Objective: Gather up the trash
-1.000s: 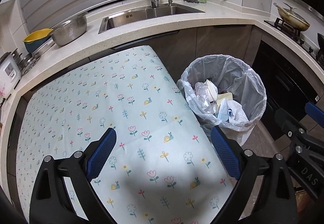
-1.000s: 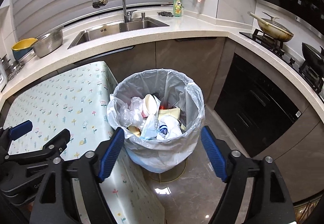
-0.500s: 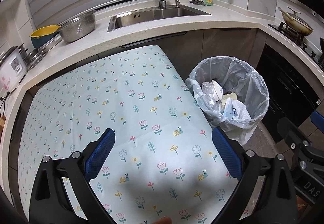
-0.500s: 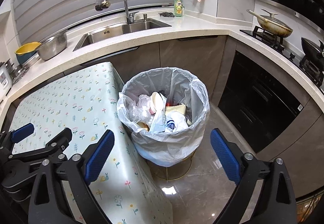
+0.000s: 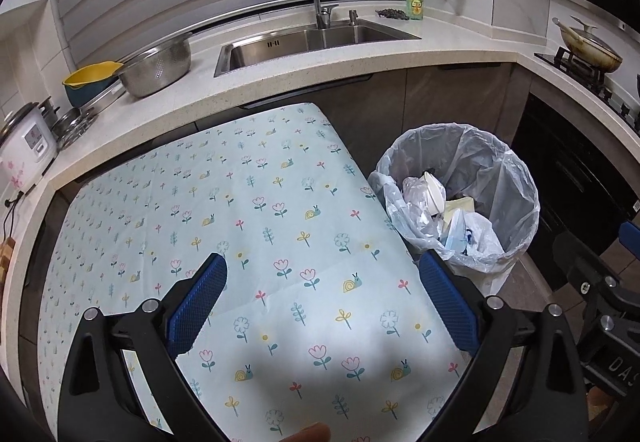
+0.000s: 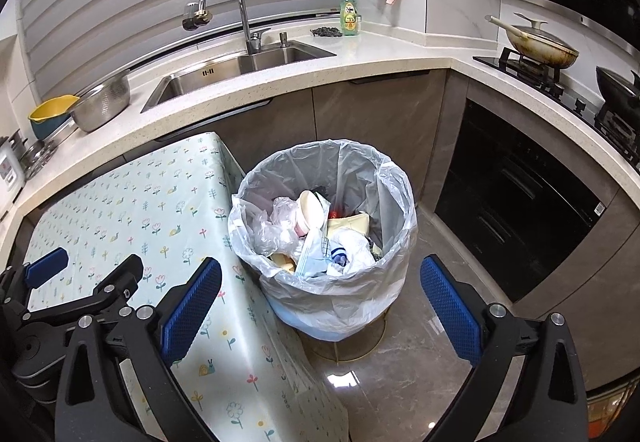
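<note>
your left gripper (image 5: 322, 302) hangs over the flowered tablecloth (image 5: 256, 210) with its jaws spread wide and nothing between them. your right gripper (image 6: 320, 300) is released too, its jaws having just finished widening, and it is empty, hovering above the floor (image 6: 400, 374) just in front of the bin (image 6: 324, 226).

the bin stands on the floor right beside the table's edge, lined with a clear plastic bag (image 6: 384, 182) and already holding trash (image 6: 316, 238): crumpled plastic, a pale cup, paper and wrappers.

the left view gives you the whole tabletop and, on the counter's far left, a white rice cooker (image 5: 24, 146), a yellow bowl (image 5: 90, 72) and a steel colander (image 5: 156, 64). the right view looks more straight down into the bin, and shows the cloth's side hanging down toward the floor and a second, dark pan (image 6: 618, 92) on the stove (image 6: 560, 80). both views show the sink (image 5: 312, 40), and each catches the other gripper at its frame edge.
</note>
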